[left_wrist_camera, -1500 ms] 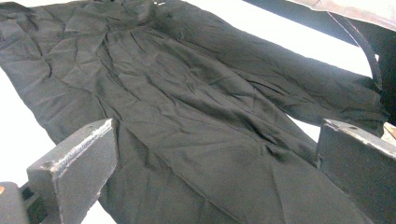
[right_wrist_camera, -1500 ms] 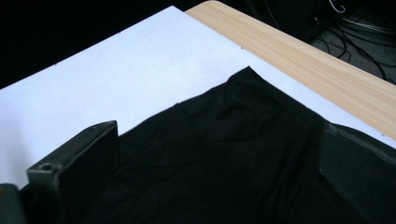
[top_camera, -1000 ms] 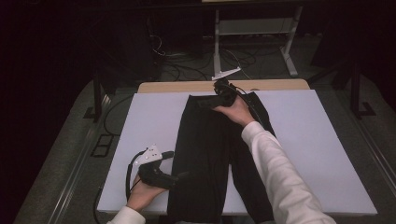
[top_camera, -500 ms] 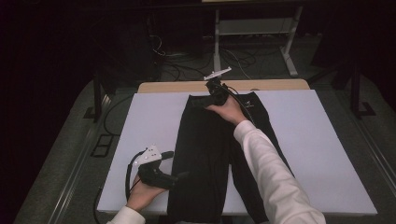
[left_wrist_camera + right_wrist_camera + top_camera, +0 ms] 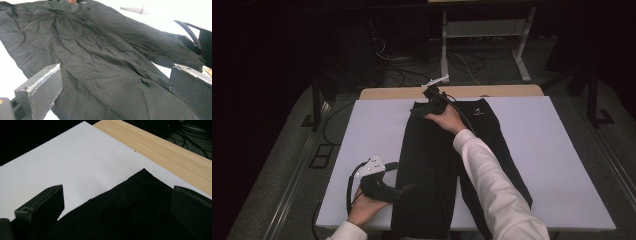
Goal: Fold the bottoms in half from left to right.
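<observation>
Black trousers [image 5: 432,160] lie flat on the white table cover [image 5: 552,150], waist at the far end and legs toward the person. My right gripper [image 5: 422,106] is over the waistband's far left corner. In the right gripper view that corner [image 5: 140,207] lies between the spread jaws, so the right gripper [image 5: 117,202] is open. My left gripper [image 5: 408,189] rests at the near left, pointing at the edge of the left trouser leg. The left gripper [image 5: 113,82] is open too, its jaws wide apart over the creased black cloth [image 5: 100,62].
A bare wooden strip of table [image 5: 492,91] runs beyond the cover's far edge, also in the right gripper view [image 5: 160,147]. A white metal stand [image 5: 482,30] and loose cables [image 5: 462,60] sit on the dark floor behind.
My right gripper has slid left along the waistband to its far left corner. The left gripper has stayed in place.
</observation>
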Demonstrator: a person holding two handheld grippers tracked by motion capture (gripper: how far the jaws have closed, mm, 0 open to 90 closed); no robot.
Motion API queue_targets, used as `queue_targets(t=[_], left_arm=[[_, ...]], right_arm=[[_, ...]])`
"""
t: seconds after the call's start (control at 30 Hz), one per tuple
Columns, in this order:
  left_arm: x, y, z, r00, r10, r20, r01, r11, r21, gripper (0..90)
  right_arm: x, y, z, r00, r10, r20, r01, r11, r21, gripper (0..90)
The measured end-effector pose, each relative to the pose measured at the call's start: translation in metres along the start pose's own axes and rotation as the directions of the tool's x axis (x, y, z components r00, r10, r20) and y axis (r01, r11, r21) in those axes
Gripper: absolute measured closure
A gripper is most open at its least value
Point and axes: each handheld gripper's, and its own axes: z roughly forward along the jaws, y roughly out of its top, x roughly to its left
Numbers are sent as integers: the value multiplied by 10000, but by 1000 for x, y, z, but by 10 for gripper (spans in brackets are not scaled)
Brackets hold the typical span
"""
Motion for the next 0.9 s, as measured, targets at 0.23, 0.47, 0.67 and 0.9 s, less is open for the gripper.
queue_targets(t=[0.23,0.47,0.67,0.9], left_arm=[[0,0,0,10000,-73,18,73,10000,-61,0],[0,0,-1,9999,-146,34,146,9998,-109,0],[0,0,-1,9999,-116,48,116,9999,-90,0],[0,0,-1,9999,-54,133,56,9999,-160,0]], right_arm=[[-2,-1,13,9998,152,138,-154,9998,115,0],[-5,0,25,9990,405,186,-409,9990,204,0],[-3,2,33,9985,520,193,-519,9986,-59,79],[-1,-1,43,9969,691,366,-689,9976,-70,164]])
